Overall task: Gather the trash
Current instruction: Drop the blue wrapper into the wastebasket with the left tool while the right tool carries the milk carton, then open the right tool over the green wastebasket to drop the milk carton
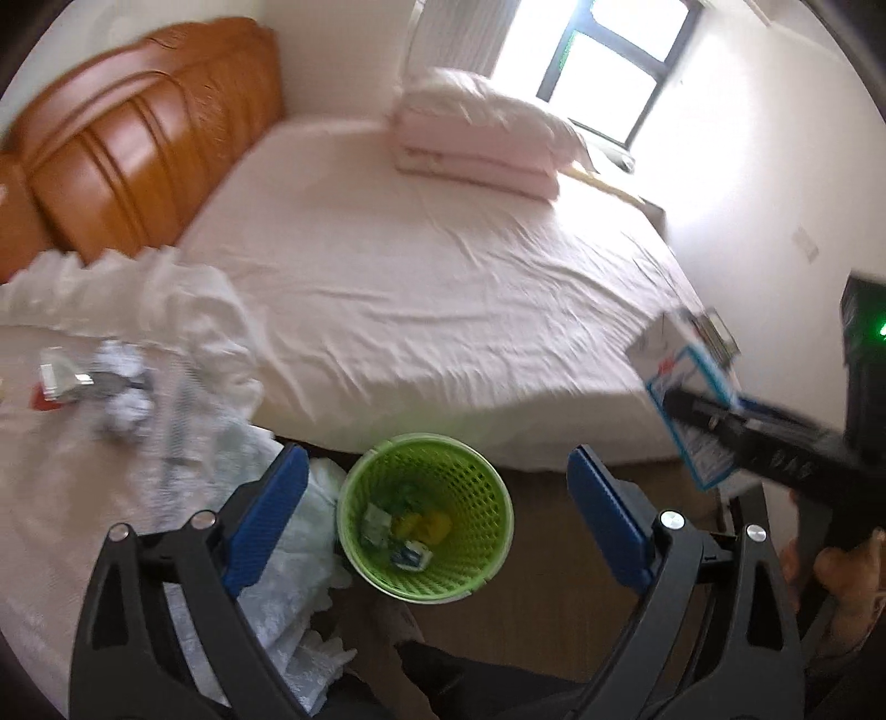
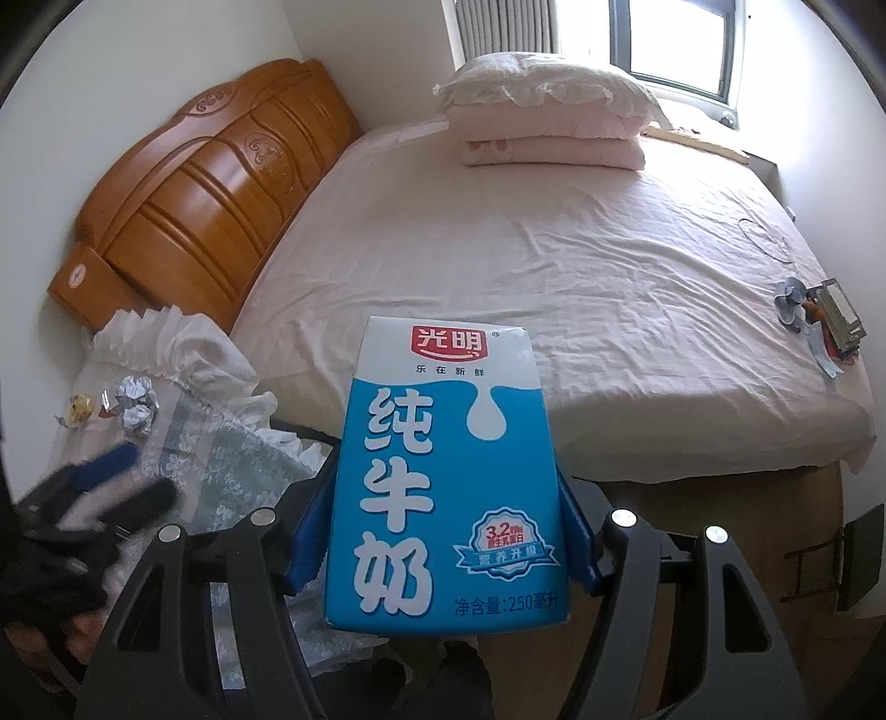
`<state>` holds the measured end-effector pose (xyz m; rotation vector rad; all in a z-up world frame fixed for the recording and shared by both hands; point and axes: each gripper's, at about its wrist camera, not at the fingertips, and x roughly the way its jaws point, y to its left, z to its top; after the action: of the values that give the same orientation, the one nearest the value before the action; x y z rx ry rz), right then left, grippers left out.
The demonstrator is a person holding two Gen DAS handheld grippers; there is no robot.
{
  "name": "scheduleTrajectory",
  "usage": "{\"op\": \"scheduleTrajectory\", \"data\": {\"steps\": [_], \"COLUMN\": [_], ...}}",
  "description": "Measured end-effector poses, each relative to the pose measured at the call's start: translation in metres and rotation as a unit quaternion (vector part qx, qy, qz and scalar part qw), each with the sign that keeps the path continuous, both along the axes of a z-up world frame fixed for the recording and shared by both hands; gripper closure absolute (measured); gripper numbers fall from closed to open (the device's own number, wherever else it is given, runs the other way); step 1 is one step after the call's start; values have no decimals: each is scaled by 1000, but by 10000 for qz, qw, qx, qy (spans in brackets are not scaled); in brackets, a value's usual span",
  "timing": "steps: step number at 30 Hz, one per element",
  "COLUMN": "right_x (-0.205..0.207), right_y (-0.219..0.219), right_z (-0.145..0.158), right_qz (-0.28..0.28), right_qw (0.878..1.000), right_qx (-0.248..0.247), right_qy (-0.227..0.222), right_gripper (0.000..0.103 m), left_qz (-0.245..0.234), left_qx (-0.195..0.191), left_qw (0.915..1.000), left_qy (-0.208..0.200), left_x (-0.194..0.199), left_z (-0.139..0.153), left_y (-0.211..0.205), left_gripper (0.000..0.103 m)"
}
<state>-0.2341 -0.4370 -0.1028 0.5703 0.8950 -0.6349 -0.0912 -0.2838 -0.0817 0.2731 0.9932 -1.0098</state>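
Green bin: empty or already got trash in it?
Not empty: the green bin holds several pieces, yellow bits and a blue-white wrapper, lying at its bottom.

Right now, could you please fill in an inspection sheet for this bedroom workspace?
Surface: pink-sheeted bed, wrinkled; cloth-covered side table.
Job's things: green bin on the floor, scraps already inside; milk carton.
Clutter: crumpled foil and wrappers on the side table; more scraps at the bed's right edge.
Grippers: left tongs open and empty over the bin; right tongs clamped on the carton.
Cables: nothing seen.
Surroundings: wooden headboard, folded bedding, window.
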Motion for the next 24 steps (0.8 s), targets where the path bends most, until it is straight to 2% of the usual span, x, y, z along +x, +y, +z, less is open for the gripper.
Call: {"op": "scheduleTrajectory", "data": {"steps": [9, 10, 11, 13, 19, 24], "right_x": [34, 40, 45, 51, 72, 86], "right_y": [9, 11, 14, 18, 39, 59], "right_z": [-51, -58, -63, -65, -38, 3], "right_qz": [320, 350, 346, 339, 492, 719], "right_qw": [9980, 9974, 9970, 9970, 9978, 9974], "right_qx": [451, 520, 534, 459, 107, -51], "right_qy": [291, 355, 433, 519, 436, 1], "right_gripper": [35, 32, 23, 15, 3, 3], "left_qz": [1014, 1075, 1173, 1304, 1648, 1927], "left_qx": [-180, -183, -180, -165, -245, -325], "left_qw": [9947, 9940, 9929, 9913, 9860, 9802], "left_qy": [47, 30, 3, -21, -99, -335], "left_x": [37, 38, 42, 47, 58, 67], "left_z": [14, 14, 14, 14, 21, 37], "left_y": [61, 65, 72, 83, 112, 143], "left_gripper": [12, 12, 12, 12, 12, 12]}}
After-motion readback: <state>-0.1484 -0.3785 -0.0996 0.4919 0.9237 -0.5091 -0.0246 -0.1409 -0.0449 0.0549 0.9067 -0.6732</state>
